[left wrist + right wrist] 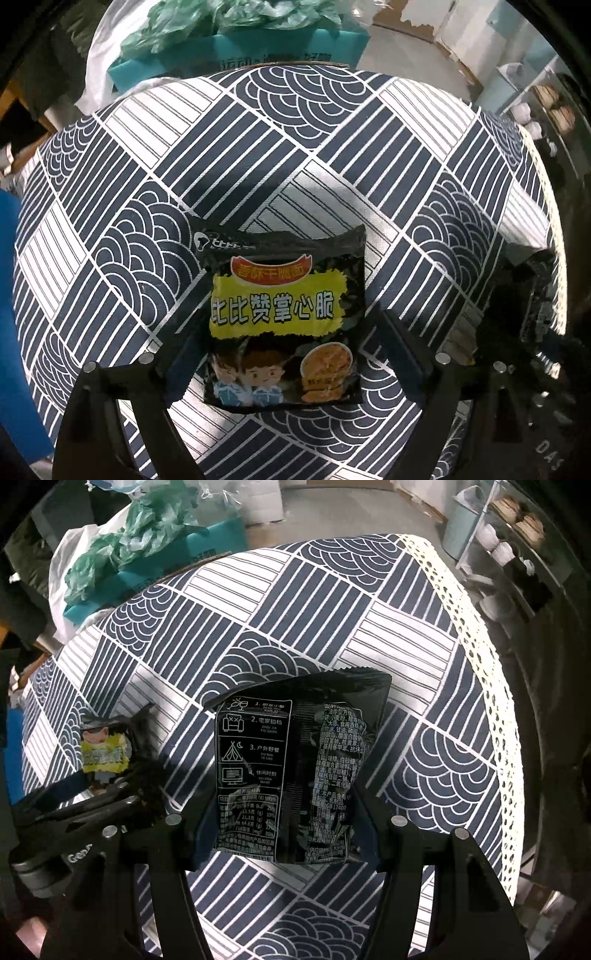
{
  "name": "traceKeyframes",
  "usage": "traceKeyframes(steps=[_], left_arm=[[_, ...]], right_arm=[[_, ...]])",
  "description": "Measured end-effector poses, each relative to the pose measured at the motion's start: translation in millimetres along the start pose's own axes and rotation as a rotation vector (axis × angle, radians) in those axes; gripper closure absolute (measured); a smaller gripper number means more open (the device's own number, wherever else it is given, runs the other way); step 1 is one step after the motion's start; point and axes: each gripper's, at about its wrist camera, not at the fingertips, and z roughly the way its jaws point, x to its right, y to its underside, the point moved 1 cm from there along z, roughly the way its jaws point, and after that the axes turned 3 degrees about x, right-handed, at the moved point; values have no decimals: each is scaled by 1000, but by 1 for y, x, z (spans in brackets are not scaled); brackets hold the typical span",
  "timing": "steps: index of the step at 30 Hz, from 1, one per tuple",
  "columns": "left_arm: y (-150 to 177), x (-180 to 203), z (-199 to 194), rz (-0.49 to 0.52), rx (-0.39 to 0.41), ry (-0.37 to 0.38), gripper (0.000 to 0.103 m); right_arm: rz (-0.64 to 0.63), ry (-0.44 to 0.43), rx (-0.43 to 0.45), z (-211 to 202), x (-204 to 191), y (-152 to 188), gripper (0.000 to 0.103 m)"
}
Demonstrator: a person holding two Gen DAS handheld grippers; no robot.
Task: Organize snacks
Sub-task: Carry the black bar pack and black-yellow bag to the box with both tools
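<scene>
Snack packs: one lying free, one in the grip

Left gripper (284, 354) w/ jaws wide apart; the yellow-label packet (282, 325) lies flat, face up, on the patterned tablecloth (147, 155) betw. the fingers, pads not pressing it. Right gripper (284, 823) clamps the black packet (295, 775) by its lower sides, back panel up, tilted above the cloth. Both look light, crinkly, air-puffed, prob. brittle inside, film slippery. Best pinched across the side edges, gently, so nothing gets crushed.
</scene>
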Motion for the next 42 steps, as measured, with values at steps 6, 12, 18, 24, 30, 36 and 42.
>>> traceKeyframes(steps=[6, 12, 18, 24, 30, 36, 42], left_arm=[[3, 4, -3, 42, 30, -48, 32], [5, -7, -19, 58, 47, -41, 32], [4, -32, -52, 59, 64, -31, 32], [11, -69, -90, 58, 106, -18, 32], [13, -95, -120, 47, 133, 0, 32], [21, -125, -150, 39, 168, 14, 32], [38, -160, -179, 28, 204, 18, 32]], right_arm=[[-4, 8, -3, -1, 1, 2, 40], [-16, 11, 0, -7, -6, 5, 40], [-49, -14, 33, -29, -24, 7, 40], [-83, -48, 42, -50, -47, 14, 40], [-119, -78, 62, -76, -75, 20, 40], [-169, -127, 93, -105, -109, 26, 40], [-229, -170, 117, -132, -149, 33, 40]])
